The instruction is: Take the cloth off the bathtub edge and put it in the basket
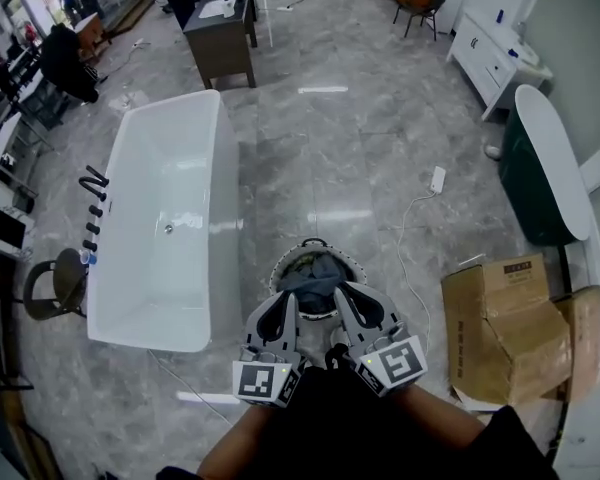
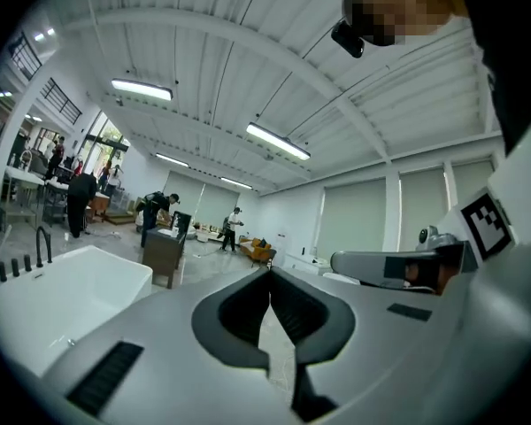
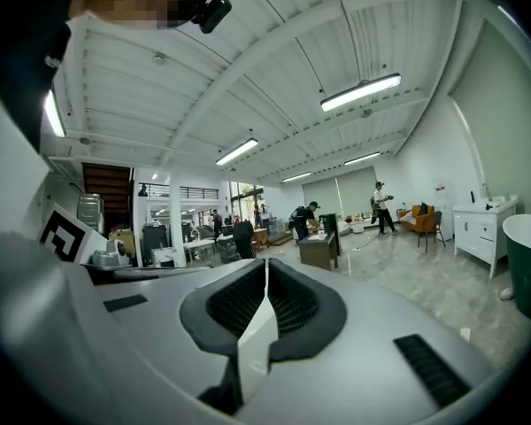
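Note:
A blue-grey cloth (image 1: 315, 274) lies bunched inside the round white basket (image 1: 354, 264), which stands on the floor just right of the white bathtub (image 1: 226, 168). The tub's rim shows only bare white. My left gripper (image 1: 289, 300) and right gripper (image 1: 344, 294) are held side by side near my body, tips toward the basket's near side. In the left gripper view the left gripper (image 2: 268, 274) has its jaws together with nothing between them. The right gripper (image 3: 265, 265) looks the same in its own view. The bathtub (image 2: 62, 295) shows at that left view's lower left.
Cardboard boxes (image 1: 505, 328) sit on the floor at the right, with a dark green tub (image 1: 538, 173) behind them. A power strip and cable (image 1: 437, 179) lie on the tiles. A black faucet (image 1: 93, 183) and a stool (image 1: 55, 283) stand left of the bathtub. People stand far off.

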The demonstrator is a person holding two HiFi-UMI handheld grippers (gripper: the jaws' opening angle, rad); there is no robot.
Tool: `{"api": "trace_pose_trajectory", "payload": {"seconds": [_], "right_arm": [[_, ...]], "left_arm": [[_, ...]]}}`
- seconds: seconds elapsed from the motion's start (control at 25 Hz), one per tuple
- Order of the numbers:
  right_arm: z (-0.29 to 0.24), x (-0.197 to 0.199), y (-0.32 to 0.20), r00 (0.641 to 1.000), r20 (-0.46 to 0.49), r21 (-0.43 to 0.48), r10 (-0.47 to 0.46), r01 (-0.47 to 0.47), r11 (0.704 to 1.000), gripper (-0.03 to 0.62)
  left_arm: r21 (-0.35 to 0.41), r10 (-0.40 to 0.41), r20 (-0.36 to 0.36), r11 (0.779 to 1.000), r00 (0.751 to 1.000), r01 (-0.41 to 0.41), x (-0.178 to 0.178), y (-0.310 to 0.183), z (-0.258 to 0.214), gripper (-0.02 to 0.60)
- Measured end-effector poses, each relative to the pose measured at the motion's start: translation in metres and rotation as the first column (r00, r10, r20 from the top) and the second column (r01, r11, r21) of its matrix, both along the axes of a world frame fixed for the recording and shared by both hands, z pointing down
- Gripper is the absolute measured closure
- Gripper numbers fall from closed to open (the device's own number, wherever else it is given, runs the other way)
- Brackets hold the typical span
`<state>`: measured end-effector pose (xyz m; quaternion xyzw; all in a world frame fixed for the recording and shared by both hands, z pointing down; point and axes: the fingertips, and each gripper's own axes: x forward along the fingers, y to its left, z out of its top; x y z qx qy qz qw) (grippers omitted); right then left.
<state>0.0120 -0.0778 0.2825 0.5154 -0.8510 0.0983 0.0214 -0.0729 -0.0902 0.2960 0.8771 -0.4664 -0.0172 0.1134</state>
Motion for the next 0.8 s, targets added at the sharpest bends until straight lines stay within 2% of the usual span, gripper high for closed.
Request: {"api": "trace_pose_trajectory", "payload": {"seconds": [0.16,0.32,0.52,0.8], "right_arm": [[-0.001,0.008,0.005,0.999,0.002,0.015,0.040,-0.040,0.999,0.560],[-0.004,0.012,0.003,0.999,-0.022,0.032,0.043,-0.042,0.999,0.560],[-0.004,0.017,0.006,0.998,-0.035,0.037,0.048,-0.046,0.998,0.560],[-0.001,0.016,0.003,0.998,-0.050,0.035,0.048,-0.046,0.998,0.562]], "left_arm": [[0.014,-0.012,0.028,1.000,1.000,0.011,-0.005,0.006,-0.001,0.566],[0.006,-0.024,0.062,1.000,0.998,0.023,-0.009,0.002,0.002,0.566],[0.014,-0.034,0.028,0.999,0.999,0.033,-0.008,-0.002,0.000,0.566],[0.019,-0.033,0.036,0.999,0.999,0.033,-0.009,-0.006,-0.002,0.566]]}}
